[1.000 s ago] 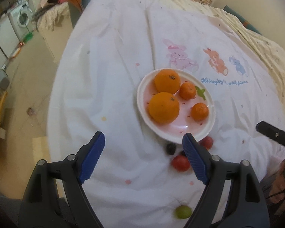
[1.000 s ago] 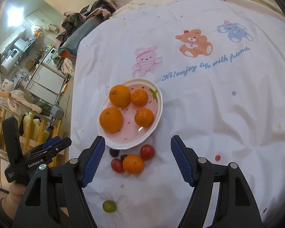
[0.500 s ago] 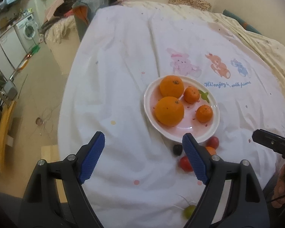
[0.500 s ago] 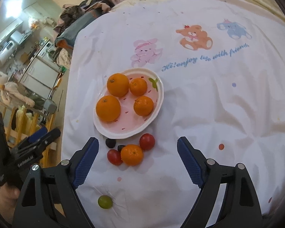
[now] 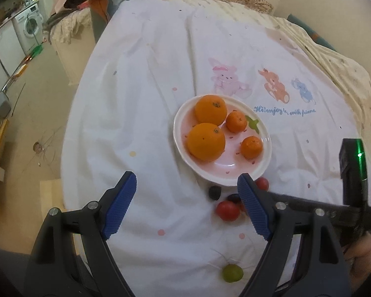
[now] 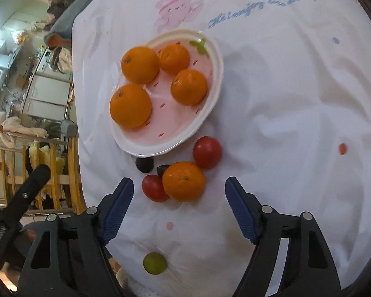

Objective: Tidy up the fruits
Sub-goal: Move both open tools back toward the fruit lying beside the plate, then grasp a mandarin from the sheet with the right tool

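Note:
A white plate with a pink inside (image 5: 225,165) (image 6: 170,126) lies on the cloth and holds two big oranges (image 6: 130,105) and two small ones (image 6: 189,86). In front of it lie a loose small orange (image 6: 183,181), two red tomatoes (image 6: 207,151) (image 5: 227,210), two dark grapes (image 6: 144,164) and a green grape (image 6: 154,262) (image 5: 232,273). My right gripper (image 6: 178,182) hovers low over the loose orange. Its jaws are closing, the orange lies between the fingertips, and the pads do not touch it. My left gripper (image 5: 186,180) stands open with nothing in it, short of the plate.
The white cloth (image 5: 141,113) with cartoon animals covers a round table; its edge drops to the floor on the left. A yellow wooden rail (image 6: 54,163) and kitchen clutter stand beyond that edge. The right gripper's black body (image 5: 353,163) shows at the right of the left wrist view.
My right gripper has sunk toward the loose fruit, which now looks larger and nearer. Its jaws widened, then narrowed. The left gripper has barely shifted.

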The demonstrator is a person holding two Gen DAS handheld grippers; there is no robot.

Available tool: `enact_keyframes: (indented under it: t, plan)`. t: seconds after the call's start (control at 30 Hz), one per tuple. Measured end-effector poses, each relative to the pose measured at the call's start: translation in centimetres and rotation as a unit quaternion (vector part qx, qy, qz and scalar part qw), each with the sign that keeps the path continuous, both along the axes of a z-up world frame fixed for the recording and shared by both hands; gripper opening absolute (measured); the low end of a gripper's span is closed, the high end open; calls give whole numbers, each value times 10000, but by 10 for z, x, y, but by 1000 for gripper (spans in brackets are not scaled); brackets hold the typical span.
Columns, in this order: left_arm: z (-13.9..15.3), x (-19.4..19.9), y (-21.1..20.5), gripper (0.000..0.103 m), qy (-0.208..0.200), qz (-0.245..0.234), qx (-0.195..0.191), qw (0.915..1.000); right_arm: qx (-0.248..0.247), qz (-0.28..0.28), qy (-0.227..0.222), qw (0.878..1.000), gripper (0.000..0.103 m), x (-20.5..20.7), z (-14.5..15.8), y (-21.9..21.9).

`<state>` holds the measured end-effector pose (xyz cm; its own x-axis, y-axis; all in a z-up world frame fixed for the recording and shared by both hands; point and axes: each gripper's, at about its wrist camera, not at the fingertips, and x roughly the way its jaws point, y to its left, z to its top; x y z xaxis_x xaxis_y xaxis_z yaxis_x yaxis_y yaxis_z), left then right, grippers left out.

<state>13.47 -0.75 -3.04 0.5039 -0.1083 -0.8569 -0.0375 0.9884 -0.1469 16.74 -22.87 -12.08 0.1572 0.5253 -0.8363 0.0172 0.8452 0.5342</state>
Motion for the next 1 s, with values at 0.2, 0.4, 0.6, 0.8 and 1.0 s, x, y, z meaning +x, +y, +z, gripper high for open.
enact_keyframes:
  t: [0.2,0.4,0.6,0.8,1.0]
  plan:
    - [0,0,4,81,17,61,-54,10000,-309,85,136,9994,71,2,-13,18]
    - [-3,1,3,81,101,41,-36,9999,-496,195,256,9983,57,0,-28,25]
    - [-5,1,2,81,117,-4,19,9999,-450,184,242,9985,47,-1,-26,21]
    - [-12,3,8,81,255,80,-128,9996,-460,364,91,9982,46,-3,-5,12]
    - [-20,4,5,81,389,73,-79,9992,-375,436,-290,9979,46,-5,32,-10]
